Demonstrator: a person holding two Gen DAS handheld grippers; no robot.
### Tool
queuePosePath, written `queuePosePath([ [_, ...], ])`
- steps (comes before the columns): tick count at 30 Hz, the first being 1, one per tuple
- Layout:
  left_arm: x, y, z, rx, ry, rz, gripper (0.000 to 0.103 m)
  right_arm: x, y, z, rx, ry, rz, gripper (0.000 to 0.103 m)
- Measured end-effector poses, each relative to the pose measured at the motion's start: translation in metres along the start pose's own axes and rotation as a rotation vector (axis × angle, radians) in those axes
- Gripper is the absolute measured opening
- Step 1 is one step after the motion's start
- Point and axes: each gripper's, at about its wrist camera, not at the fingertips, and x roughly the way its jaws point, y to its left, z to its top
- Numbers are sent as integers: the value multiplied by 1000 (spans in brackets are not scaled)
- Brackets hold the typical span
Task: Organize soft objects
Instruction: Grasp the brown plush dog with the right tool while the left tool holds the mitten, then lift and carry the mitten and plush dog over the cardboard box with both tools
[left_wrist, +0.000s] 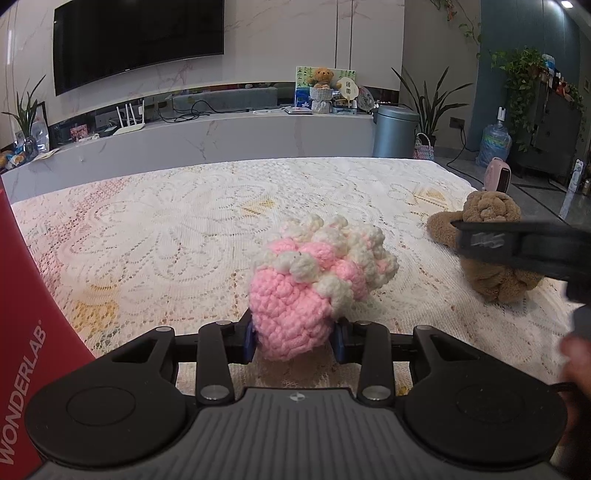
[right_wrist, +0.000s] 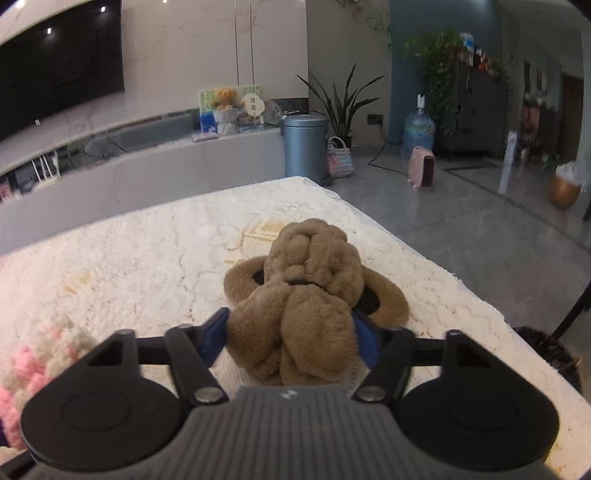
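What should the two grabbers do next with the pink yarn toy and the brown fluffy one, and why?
Probably lift both a little. The left gripper already pinches the pink-and-white crochet toy, and the right gripper pinches the brown plush toy. Both toys seem to rest on the lace tablecloth, so raising them frees them for sorting.

Left gripper (left_wrist: 295, 341): matte black linkage arms, silver round screws at the pivots, two large black round discs with a faint inner ring either side. Grey ribbed housing behind the fingers (left_wrist: 249, 341), small round emblem at its front edge. Finger pads blue.

Right gripper (right_wrist: 291, 338): same build, black arms, silver screws, grey ribbed housing, blue pads on the fingers (right_wrist: 212, 341). In the left view it shows as a black bar with blurred pale lettering.

Blurred bare skin at that view's right edge.
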Motion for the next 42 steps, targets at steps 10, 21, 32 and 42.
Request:
queuePosePath([
  [10, 0, -1, 0, 7, 0, 10, 43, -47, -25, 27, -130, 179, 181, 50],
  [21, -1, -3, 0, -4, 1, 12, 43, -79, -46, 26, -316, 206, 103, 97],
  [32, -1, 1, 0, -6, 0, 1, 43, -34, -43, 8, -255, 201, -7, 91],
  [42, 0, 1, 0, 3, 0, -2, 43, -22, -50, 1, -205, 161, 76, 49],
])
